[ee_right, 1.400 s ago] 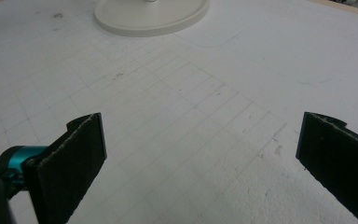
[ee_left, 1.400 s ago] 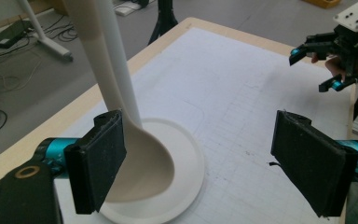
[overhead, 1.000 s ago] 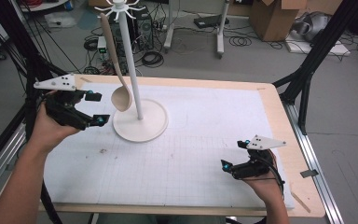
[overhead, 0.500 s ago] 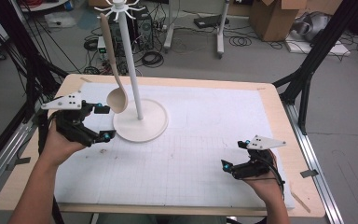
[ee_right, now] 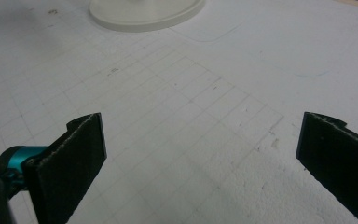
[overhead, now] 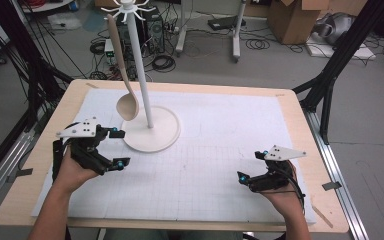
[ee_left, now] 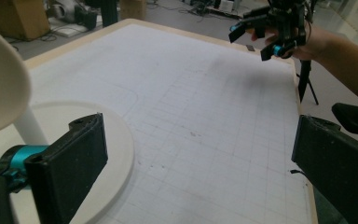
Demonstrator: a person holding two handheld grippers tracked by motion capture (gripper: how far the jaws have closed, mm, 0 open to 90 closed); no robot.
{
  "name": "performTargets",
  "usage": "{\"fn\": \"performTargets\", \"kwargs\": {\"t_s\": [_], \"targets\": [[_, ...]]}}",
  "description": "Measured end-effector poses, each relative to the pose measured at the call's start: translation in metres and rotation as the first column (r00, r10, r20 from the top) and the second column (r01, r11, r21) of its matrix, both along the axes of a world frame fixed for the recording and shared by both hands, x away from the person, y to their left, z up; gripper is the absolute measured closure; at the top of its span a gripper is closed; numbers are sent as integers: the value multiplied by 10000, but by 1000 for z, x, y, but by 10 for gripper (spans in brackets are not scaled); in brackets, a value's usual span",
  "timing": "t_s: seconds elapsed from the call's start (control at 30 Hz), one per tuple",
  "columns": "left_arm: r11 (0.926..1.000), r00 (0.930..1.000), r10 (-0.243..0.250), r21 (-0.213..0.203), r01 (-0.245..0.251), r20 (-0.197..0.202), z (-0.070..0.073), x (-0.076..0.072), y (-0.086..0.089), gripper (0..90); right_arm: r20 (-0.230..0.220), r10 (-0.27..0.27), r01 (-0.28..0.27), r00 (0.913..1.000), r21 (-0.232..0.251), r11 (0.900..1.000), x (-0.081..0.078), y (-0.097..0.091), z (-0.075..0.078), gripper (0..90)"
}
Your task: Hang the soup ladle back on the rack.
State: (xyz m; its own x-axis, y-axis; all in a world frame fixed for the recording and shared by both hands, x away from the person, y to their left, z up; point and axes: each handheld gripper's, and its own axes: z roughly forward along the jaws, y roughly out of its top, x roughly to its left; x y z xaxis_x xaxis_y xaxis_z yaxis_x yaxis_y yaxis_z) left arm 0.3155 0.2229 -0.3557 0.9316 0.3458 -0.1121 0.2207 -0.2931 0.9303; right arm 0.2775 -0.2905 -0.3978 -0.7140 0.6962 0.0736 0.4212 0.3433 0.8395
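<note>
A white stand (overhead: 141, 65) with hooks at its top rises from a round base (overhead: 155, 135) at the mat's back left. A beige spoon (overhead: 122, 75) hangs from one hook, bowl down. My left gripper (overhead: 123, 148) sits low just left of the base, its jaws wide and just having been opening, with nothing between them. In the left gripper view (ee_left: 200, 154) the spoon's bowl (ee_left: 0, 79) and the base (ee_left: 116, 140) lie at the left. My right gripper (overhead: 248, 166) rests at the front right, open and empty (ee_right: 200, 154).
A white gridded mat (overhead: 215, 150) covers the wooden table (overhead: 300, 125). Black frame poles (overhead: 330, 70) stand at the table's back corners. Cables, a cardboard box (overhead: 290, 20) and equipment lie on the floor beyond.
My left hand has come down and toward the near side, from beside the spoon's bowl to low beside the base. The spoon still hangs; the right hand has kept still.
</note>
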Motion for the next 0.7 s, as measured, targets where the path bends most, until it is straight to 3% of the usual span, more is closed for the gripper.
{"fn": "performTargets", "kwargs": {"t_s": [0.33,0.53,0.7], "targets": [[9996,9988,102,251,-91,-470,-31,0,5,17,28,69,-69,10000,30,10000,0,0,-1,2],[9993,9977,322,225,-309,-589,-38,-1,14,17,-28,82,-82,10000,106,9999,3,-2,-4,2],[9992,9987,340,215,-332,-378,-35,-2,14,16,-82,17,-16,10000,143,9999,3,-3,-5,2]]}}
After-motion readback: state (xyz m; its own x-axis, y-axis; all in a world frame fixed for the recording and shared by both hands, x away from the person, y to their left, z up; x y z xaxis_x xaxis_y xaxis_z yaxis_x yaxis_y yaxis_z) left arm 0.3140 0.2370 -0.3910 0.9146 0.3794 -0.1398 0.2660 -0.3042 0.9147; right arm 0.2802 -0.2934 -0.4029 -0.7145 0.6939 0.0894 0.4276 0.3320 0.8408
